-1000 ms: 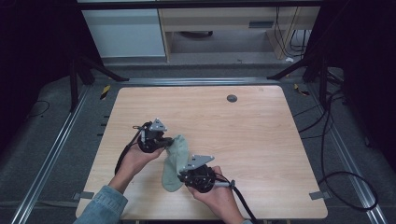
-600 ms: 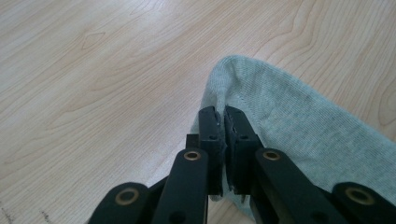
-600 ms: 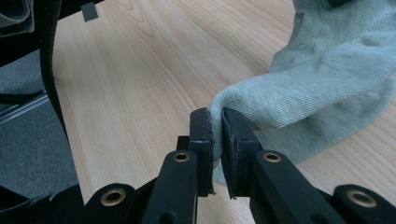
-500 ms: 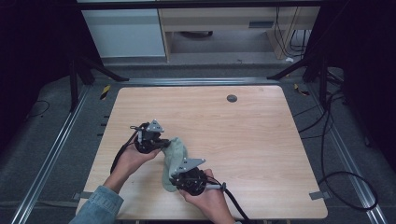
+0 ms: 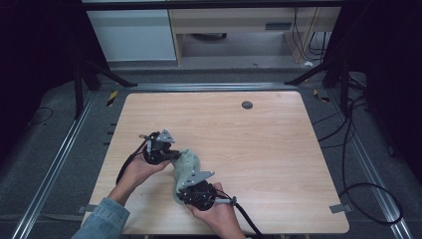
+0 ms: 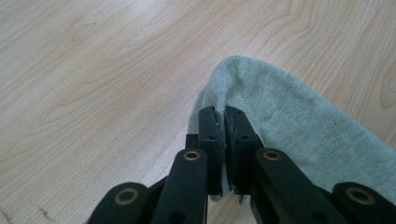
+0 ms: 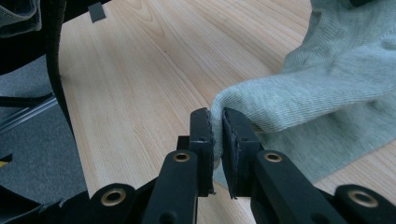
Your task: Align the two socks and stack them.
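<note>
- Cloth (image 5: 185, 167), pale grey-green and knitted, lies bunched on the near-left part of the wooden table (image 5: 259, 149), stretched between my two grippers.
- My left gripper (image 5: 175, 155) sits at the cloth's far-left end; in the left gripper view (image 6: 222, 122) its two black jaws are pressed together on a raised fold of the fabric, so it is clamped on the cloth (image 6: 299, 126).
- That fold stands up from the table (image 6: 93, 74) as a rounded ridge just past the jaw tips, and the rest of the fabric runs off to the right of that view.
- My right gripper (image 5: 185, 191) is at the cloth's near end, close to the table's front edge; in the right gripper view (image 7: 216, 125) its jaws pinch a rolled edge of the cloth (image 7: 327, 79), with a thin strip of fabric showing between them.
- Beyond that pinch the fabric rises in a thick fold and a flatter layer lies on the wood beneath it.
- My left hand (image 5: 139, 172) and right hand (image 5: 219, 216) come in from the bottom of the high view, a denim sleeve (image 5: 102, 221) on the left arm.
- A small dark round disc (image 5: 247, 104) lies on the far part of the table, well apart from the cloth.
</note>
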The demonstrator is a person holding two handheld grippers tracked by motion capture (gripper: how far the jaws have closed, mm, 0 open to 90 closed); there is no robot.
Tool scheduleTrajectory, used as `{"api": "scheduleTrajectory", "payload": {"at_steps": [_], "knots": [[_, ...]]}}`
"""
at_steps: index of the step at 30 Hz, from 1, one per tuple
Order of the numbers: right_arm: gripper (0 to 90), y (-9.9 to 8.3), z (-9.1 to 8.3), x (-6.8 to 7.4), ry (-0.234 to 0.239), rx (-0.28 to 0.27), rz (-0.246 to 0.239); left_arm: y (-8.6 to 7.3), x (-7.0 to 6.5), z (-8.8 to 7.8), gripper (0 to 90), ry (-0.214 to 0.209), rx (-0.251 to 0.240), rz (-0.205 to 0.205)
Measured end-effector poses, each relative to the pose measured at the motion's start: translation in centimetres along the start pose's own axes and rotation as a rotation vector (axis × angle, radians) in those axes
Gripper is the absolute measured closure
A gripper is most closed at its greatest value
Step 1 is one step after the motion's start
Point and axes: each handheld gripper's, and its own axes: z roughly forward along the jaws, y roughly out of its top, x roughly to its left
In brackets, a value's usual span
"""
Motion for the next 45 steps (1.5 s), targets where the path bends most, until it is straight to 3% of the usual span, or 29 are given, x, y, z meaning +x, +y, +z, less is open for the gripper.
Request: {"api": "scheduleTrajectory", "payload": {"at_steps": [14,19,28,36,45], "knots": [[81.4,0.0,0.3,0.0,0.013,-0.011,0.019,0.4,0.3,0.2,85.6,-0.018,0.000,-0.003],[77.8,-0.5,0.6,-0.4,-0.002,0.008,0.029,0.2,0.5,1.3,84.5,-0.017,0.025,0.001],[70.6,-0.9,0.6,-0.6,-0.017,0.021,0.033,-0.3,0.6,2.7,80.7,-0.029,0.006,-0.021],[64.6,-1.7,0.3,-0.9,-0.050,0.043,0.042,-0.1,0.5,3.2,79.3,-0.026,-0.002,-0.008],[81.3,-1.5,0.0,-0.8,-0.045,0.032,0.027,0.4,0.0,2.8,86.0,-0.035,0.004,0.002]]}}
